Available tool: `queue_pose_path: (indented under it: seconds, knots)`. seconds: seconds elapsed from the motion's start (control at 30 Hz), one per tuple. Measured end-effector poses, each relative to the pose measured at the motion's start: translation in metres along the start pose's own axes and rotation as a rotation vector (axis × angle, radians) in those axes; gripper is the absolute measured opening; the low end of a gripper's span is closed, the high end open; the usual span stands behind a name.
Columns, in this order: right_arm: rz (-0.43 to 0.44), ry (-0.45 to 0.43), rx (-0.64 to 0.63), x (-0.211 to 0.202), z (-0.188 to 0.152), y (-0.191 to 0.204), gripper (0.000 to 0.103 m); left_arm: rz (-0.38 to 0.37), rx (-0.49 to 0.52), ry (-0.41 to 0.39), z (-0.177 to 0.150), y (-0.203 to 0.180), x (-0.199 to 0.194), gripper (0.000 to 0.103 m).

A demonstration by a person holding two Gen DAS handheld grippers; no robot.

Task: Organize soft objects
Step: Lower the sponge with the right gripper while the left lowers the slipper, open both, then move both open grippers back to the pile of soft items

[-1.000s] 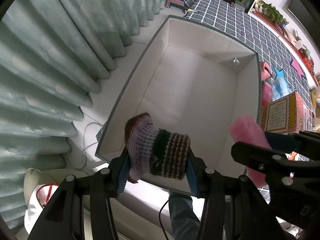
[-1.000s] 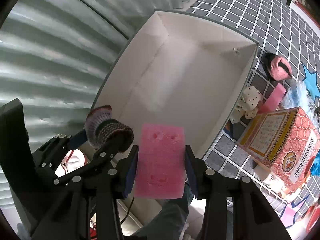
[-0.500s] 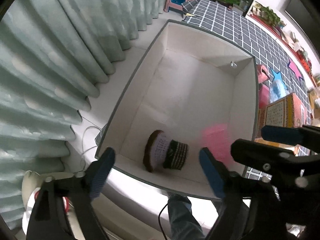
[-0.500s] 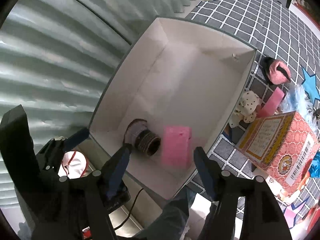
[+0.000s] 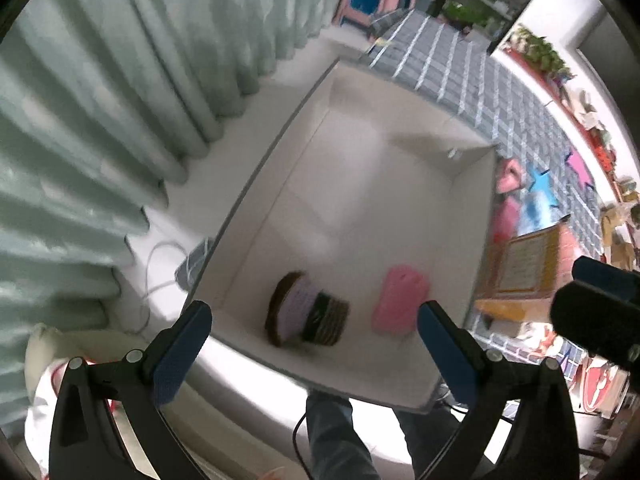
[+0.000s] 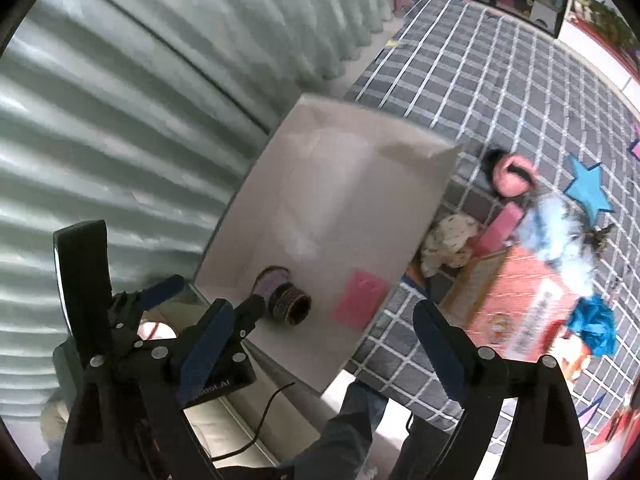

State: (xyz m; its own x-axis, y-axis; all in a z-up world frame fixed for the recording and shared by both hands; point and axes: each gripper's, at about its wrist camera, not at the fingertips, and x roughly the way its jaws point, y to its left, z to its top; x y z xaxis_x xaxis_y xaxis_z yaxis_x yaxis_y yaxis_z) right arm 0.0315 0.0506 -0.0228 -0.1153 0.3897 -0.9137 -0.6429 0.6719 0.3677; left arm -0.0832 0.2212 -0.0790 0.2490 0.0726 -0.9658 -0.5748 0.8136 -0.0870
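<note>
Little can be read. In the right wrist view, a black device (image 6: 224,380) beside the white box bears pale lettering, seemingly ending in "LAI". The orange carton (image 6: 532,312) carries printed panels, too blurred to make out.

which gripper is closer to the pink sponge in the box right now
Right, though only a judgement. The pink sponge lies below and ahead of the right gripper, toward its side of the box. The left gripper hangs over the knitted sock beside it. Both jaws stand open.
</note>
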Motion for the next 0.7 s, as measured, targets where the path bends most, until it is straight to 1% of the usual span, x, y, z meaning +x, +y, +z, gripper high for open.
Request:
queue_pose_path:
  seconds: [0.1, 0.2, 0.27, 0.37, 0.5, 0.57, 0.63, 0.7]
  knots:
    - [0.006, -0.046, 0.027, -0.029, 0.002, -0.016, 0.092, -0.030, 0.025, -0.028, 0.011, -0.013, -0.013, 0.103]
    - [0.001, -0.094, 0.078, -0.058, 0.003, -0.043, 0.092, -0.077, 0.039, -0.047, 0.023, -0.030, -0.023, 0.103]
    - [-0.016, -0.129, 0.126, -0.077, 0.002, -0.069, 0.092, -0.108, 0.060, -0.047, 0.030, -0.046, -0.028, 0.103]
    - [-0.060, -0.159, 0.215, -0.093, -0.003, -0.115, 0.092, -0.127, 0.102, -0.041, 0.038, -0.067, -0.030, 0.103]
    - [-0.128, -0.134, 0.363, -0.087, -0.018, -0.184, 0.092, -0.165, 0.160, -0.006, 0.043, -0.106, -0.024, 0.103]
    - [-0.153, -0.097, 0.420, -0.077, -0.029, -0.213, 0.092, -0.178, 0.177, 0.017, 0.047, -0.123, -0.019, 0.103]
    - [-0.160, -0.061, 0.459, -0.063, -0.038, -0.236, 0.092, -0.180, 0.191, 0.031, 0.050, -0.137, -0.016, 0.103]
    - [-0.168, -0.036, 0.472, -0.054, -0.043, -0.250, 0.092, -0.170, 0.209, 0.037, 0.059, -0.153, -0.013, 0.103]
